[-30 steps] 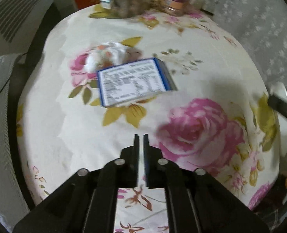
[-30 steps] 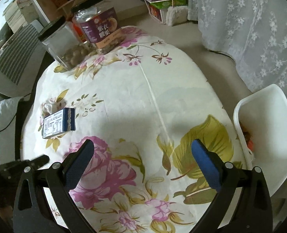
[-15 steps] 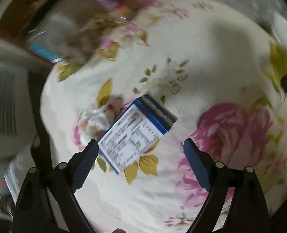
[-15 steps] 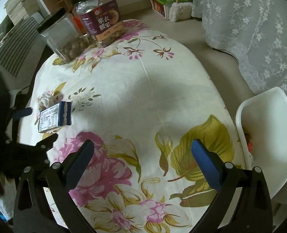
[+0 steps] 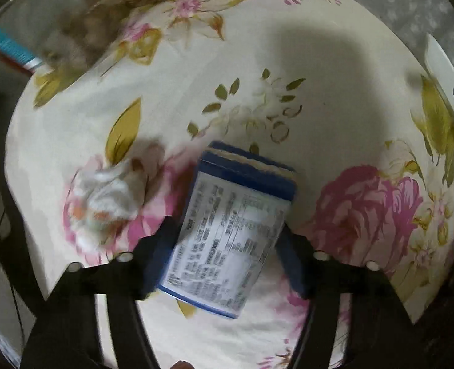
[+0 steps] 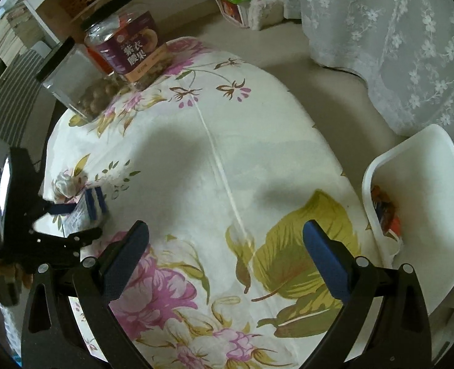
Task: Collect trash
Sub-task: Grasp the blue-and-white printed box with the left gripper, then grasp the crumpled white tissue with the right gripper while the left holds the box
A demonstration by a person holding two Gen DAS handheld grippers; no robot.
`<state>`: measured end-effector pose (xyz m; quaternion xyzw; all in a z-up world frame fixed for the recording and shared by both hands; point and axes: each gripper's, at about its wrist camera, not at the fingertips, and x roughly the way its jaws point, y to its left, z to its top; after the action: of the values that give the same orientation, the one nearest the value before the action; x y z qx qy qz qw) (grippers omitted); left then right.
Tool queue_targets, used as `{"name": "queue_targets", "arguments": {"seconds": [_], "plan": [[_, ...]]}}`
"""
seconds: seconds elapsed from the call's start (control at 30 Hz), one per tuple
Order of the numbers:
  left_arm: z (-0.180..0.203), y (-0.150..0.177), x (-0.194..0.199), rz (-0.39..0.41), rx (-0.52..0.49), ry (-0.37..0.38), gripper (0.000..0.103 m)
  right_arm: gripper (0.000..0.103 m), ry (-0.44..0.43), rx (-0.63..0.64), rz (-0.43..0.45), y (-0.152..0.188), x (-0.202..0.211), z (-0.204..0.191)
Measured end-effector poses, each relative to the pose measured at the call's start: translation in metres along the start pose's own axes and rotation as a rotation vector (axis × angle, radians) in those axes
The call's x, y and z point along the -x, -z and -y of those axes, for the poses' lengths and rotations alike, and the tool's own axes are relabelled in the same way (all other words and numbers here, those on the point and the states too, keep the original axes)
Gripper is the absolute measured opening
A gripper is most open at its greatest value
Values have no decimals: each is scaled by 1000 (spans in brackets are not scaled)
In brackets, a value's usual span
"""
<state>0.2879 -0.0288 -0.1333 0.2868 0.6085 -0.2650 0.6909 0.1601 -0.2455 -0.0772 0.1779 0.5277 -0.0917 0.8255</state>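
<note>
Left wrist: my left gripper point(image 5: 224, 240) points straight down, fingers closing around the box point(image 5: 227, 230); right gripper point(image 6: 227, 246) hovers wide open, empty.

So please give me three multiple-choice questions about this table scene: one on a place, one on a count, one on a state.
1. Where does the crumpled tissue lie relative to the blue box in the left wrist view?
A. left of it
B. on top of it
C. inside the white bin

2. How many jars stand at the far edge of the table?
A. one
B. two
C. four

3. How is the right gripper?
A. shut on the box
B. shut on the tissue
C. open with nothing between its fingers

Answers:
1. A, the tissue rests on the cloth just left of the box.
2. B, a clear jar and a purple-labelled jar stand side by side.
3. C, only tablecloth shows between its fingers.
</note>
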Motion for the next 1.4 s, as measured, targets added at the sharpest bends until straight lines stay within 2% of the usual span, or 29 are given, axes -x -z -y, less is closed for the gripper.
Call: {"name": "queue_targets", "arguments": {"seconds": [0.17,0.37,0.43,0.5,0.6,0.73,0.83,0.9,1.1,1.17,1.2,1.23,1.4], "plan": [[16,43,6,24,114,-17,57,96,-10,19,6,4,1,-12],[7,115,18,8,468,42,57,96,-12,76,-5,15,-10,-40],[3,138,20,9,544,57,57,96,-28,127,1,20,-13,-56],[1,158,24,16,571,12,57,96,-48,201,27,25,-15,-76],[-4,173,33,51,558,-66,57,96,-71,311,66,28,-21,-107],[-17,181,48,77,568,-135,57,96,-111,319,73,20,-39,-138],[-35,188,50,84,596,-146,57,96,-172,261,61,7,-60,-171],[-41,191,51,90,613,-154,57,96,-192,269,68,1,-70,-196],[-44,181,46,99,675,-125,57,96,-131,383,44,-8,-105,-261],[-37,187,57,107,691,-126,57,79,-102,413,18,-6,-118,-272],[-40,187,57,111,703,-126,57,68,-71,440,1,-4,-126,-277],[-41,190,57,114,711,-124,57,52,-57,458,27,-1,-124,-279],[-43,198,67,146,765,-112,57,50,-112,452,44,8,-102,-273]]}}
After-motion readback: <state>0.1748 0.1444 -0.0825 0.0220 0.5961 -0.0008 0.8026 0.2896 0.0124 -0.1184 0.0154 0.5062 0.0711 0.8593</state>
